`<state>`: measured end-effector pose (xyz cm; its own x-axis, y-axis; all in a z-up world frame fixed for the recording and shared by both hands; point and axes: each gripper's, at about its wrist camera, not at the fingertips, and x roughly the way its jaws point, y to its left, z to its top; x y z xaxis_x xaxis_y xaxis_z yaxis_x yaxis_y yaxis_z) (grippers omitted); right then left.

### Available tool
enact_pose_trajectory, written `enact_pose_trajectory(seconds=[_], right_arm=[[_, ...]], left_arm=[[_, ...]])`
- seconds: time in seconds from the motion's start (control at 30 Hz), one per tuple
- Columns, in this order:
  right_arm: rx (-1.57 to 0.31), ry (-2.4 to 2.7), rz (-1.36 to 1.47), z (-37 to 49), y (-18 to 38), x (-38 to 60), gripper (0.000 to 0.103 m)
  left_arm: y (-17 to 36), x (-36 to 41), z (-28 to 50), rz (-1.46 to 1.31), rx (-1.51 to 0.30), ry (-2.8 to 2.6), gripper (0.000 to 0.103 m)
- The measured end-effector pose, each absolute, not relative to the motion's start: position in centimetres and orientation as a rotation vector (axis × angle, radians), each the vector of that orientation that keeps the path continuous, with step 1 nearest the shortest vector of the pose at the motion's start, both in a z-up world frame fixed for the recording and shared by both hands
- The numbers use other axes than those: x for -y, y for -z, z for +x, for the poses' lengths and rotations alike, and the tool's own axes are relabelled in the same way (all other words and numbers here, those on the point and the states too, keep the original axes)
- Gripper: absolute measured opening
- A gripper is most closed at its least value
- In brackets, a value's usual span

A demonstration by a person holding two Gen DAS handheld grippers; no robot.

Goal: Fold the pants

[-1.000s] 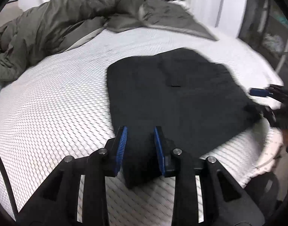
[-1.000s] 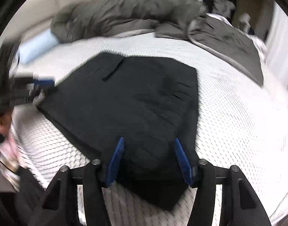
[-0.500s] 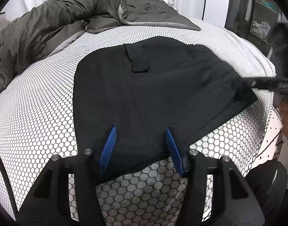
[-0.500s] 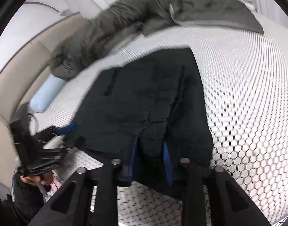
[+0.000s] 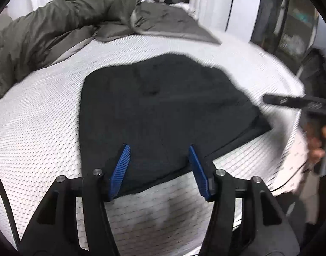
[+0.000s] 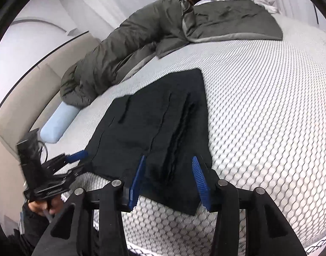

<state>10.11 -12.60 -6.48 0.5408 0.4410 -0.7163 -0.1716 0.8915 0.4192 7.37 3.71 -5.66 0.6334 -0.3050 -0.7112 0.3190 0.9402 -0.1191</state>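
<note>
Both the left gripper (image 5: pixel 158 168) and right gripper (image 6: pixel 169 181) had just opened, jaws apart, gripping nothing; one folded pair of black pants (image 5: pixel 163 115) lay beyond them.

Black pants (image 5: pixel 163 115), folded into a flat layered rectangle, lying on white honeycomb-patterned bed (image 5: pixel 35 128)

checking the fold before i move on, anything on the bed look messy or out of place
The black pants lie flat and folded on the white mattress, though the layered edges on their right side are staggered. The olive duvet sits bunched along the far side. Nothing looks damaged.
</note>
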Motion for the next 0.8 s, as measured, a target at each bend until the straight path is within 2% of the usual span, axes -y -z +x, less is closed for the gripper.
enact_pose_trajectory(seconds=[0.07, 0.1, 0.13, 0.2, 0.27, 0.3, 0.33, 0.4, 0.6, 0.67, 0.7, 0.8], right_arm=[[-0.928, -0.372, 0.341, 10.8, 7.3, 12.0, 0.040], [-0.937, -0.375, 0.332, 11.0, 8.0, 11.6, 0.021], [-0.976, -0.351, 0.273, 11.4, 9.3, 10.7, 0.016], [-1.010, -0.342, 0.236, 11.2, 10.4, 10.9, 0.016], [-0.993, -0.369, 0.239, 10.5, 9.2, 11.7, 0.019], [-0.985, -0.384, 0.258, 10.4, 8.5, 12.2, 0.031], [-0.973, -0.398, 0.286, 10.6, 7.7, 12.8, 0.049], [-0.931, -0.384, 0.343, 11.7, 6.5, 14.1, 0.055], [-0.970, -0.393, 0.408, 18.8, 7.3, 13.6, 0.055], [-1.017, -0.410, 0.406, 21.4, 8.7, 12.6, 0.052], [-1.047, -0.398, 0.395, 22.2, 9.6, 12.0, 0.033], [-1.001, -0.396, 0.287, 23.0, 8.9, 10.0, 0.025]], left_arm=[[5.2, -1.5, 8.0, 0.022, -0.792, 0.378, 0.061], [5.3, 0.3, 8.6, 0.034, -0.792, 0.398, 0.061], [5.5, 1.4, 9.0, 0.039, -0.796, 0.411, 0.061], [6.0, 3.8, 9.8, 0.048, -0.800, 0.439, 0.061], [6.3, 5.5, 10.2, 0.054, -0.801, 0.467, 0.061], [6.6, 6.6, 10.4, 0.060, -0.795, 0.483, 0.061], [6.9, 7.1, 10.5, 0.068, -0.791, 0.487, 0.062], [7.8, 8.6, 10.8, 0.097, -0.806, 0.482, 0.065], [9.5, 8.5, 10.7, 0.042, -0.814, 0.485, 0.069], [9.7, 8.7, 10.5, 0.050, -0.811, 0.487, 0.069], [9.8, 8.8, 10.5, 0.054, -0.813, 0.484, 0.070], [9.6, 8.5, 10.4, 0.051, -0.819, 0.483, 0.071]])
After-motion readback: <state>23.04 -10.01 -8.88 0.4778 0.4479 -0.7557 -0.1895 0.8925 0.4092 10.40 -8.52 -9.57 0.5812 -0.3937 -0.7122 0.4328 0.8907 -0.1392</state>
